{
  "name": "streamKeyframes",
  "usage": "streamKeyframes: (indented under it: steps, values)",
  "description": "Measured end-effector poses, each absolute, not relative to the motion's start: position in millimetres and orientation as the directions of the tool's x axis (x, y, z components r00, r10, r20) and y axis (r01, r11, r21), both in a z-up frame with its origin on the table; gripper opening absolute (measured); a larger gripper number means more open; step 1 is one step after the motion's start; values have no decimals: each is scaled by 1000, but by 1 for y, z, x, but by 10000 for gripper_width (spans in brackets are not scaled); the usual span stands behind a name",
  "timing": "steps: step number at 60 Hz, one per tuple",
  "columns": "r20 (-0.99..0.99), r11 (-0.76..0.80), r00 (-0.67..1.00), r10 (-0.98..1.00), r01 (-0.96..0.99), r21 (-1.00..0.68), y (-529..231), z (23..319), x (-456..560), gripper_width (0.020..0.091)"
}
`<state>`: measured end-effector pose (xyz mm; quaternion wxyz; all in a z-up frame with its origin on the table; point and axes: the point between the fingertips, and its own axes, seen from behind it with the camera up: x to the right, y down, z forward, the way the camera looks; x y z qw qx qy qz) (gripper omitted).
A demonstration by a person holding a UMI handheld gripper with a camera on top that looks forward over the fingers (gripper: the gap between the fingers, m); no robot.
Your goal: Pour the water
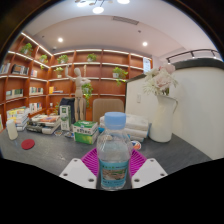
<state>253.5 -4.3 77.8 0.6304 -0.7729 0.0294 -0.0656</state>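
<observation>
The hand-held gripper [113,172] is clamped on a clear plastic water bottle [114,158]. Both magenta pads [93,163] press against the bottle's sides, one at 9 o'clock and one at 3 o'clock of the bottle body. The bottle stands upright between the fingers and carries a pale blue cap [116,120] at its 12 o'clock end. Whether the bottle base touches the worktop [50,152] cannot be told, as the fingers hide it.

Beyond the bottle, at roughly 10 o'clock, a green-and-white box [86,130] rests on the grey worktop, with a cluster of small packages [43,125] further toward 9 o'clock. A small red round item [28,144] lies on the worktop at 9 o'clock of the bottle. At 2 o'clock, a white vase [163,119] holding pale flowers stands near the wall. Behind, at 11 o'clock, a wooden mannequin figure [81,88] stands before wooden shelves [30,75] lit from within.
</observation>
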Motion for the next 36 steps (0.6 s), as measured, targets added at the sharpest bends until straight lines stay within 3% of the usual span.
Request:
streamKeyframes:
  steps: [2, 3, 4, 22, 36]
  values:
    - [65, -198, 988, -142, 36, -979, -1, 77, 257, 311]
    - [73, -195, 986, -150, 43, -980, 0, 78, 258, 338]
    - [83, -193, 984, -157, 52, -980, -3, 80, 257, 266]
    - [207, -229, 969, -133, 173, -958, -6, 88, 229, 265]
    - [511, -226, 859, 27, 503, -834, 18, 113, 103, 265]
